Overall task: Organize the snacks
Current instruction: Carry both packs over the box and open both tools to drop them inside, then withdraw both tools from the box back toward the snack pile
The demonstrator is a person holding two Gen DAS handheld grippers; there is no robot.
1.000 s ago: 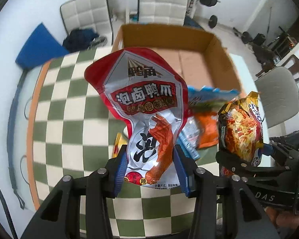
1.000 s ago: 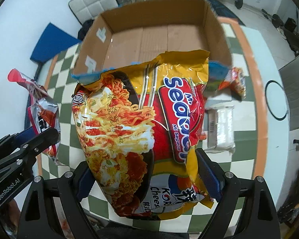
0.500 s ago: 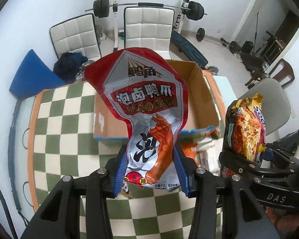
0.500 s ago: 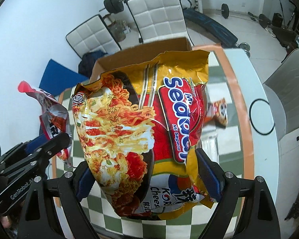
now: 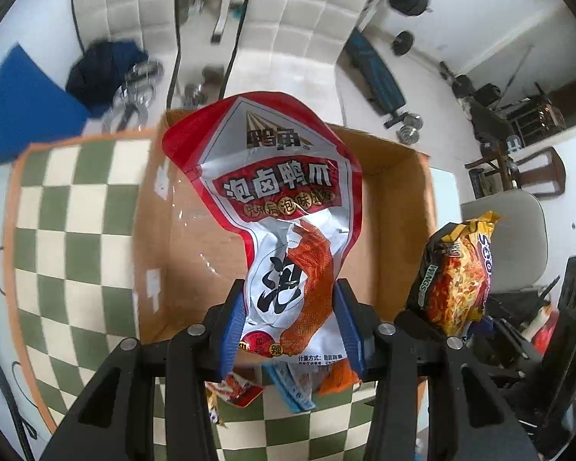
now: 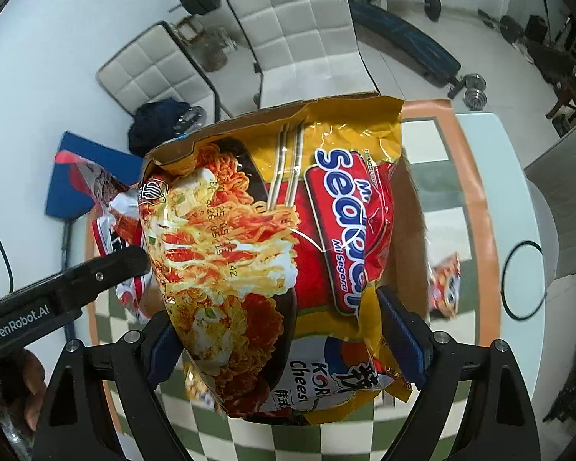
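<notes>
My left gripper (image 5: 292,322) is shut on a red and white duck-feet snack pouch (image 5: 284,207) and holds it upright above the open cardboard box (image 5: 399,223). My right gripper (image 6: 284,338) is shut on a yellow and red noodle packet (image 6: 272,238), held upright; the packet also shows at the right of the left wrist view (image 5: 457,272). The pouch shows at the left of the right wrist view (image 6: 111,207). The noodle packet hides most of the box in the right wrist view.
The box sits on a green and cream checkered table (image 5: 69,230). Loose snack packets (image 5: 288,384) lie on the table in front of the box; another one (image 6: 445,284) lies to its right. White chairs (image 6: 299,30) and gym weights stand beyond the table.
Both grippers have moved forward toward the box with their packets; the box now lies closer under the pouch. The grips have not changed.
</notes>
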